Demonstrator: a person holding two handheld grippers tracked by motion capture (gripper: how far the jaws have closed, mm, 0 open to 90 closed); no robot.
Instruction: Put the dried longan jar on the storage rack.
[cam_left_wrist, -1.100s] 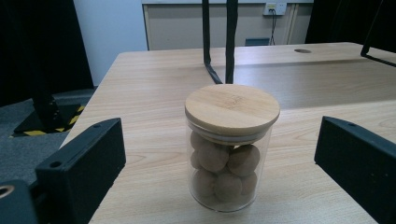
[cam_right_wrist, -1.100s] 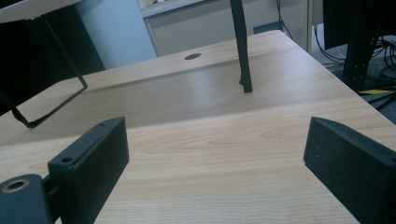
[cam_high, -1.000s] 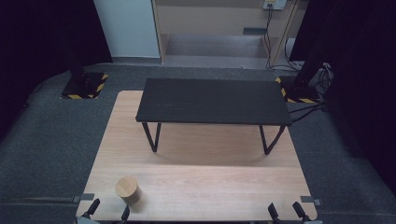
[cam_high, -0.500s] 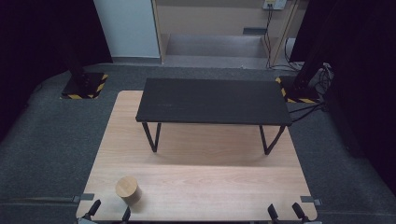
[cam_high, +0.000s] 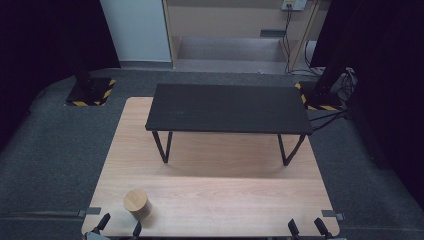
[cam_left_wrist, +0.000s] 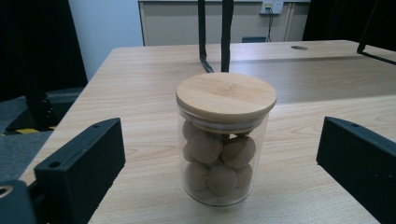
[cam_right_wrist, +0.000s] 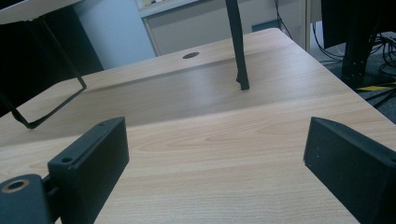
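Nothing has shifted since the earlier high views: jar and both tools occupy the same places. Left tool sits at the near edge of the surface, jaws spread wide, nothing gripped. Between those jaws, in the left gripper view, stands the glass jar, upright, bamboo lid seated on top, brown round pieces inside. Neither jaw touches the jar; gaps remain on both sides. Judgement: the tool is lined up for a side grasp on the jar body, below the lid.

Right tool, well to the right of the jar, is likewise spread open and empty, facing bare wood.

Beyond the jar stands a black stand on thin legs; its nearest leg rises directly behind the jar. Judgement: the leg obstructs only a forward push; the approach from the near edge is free.
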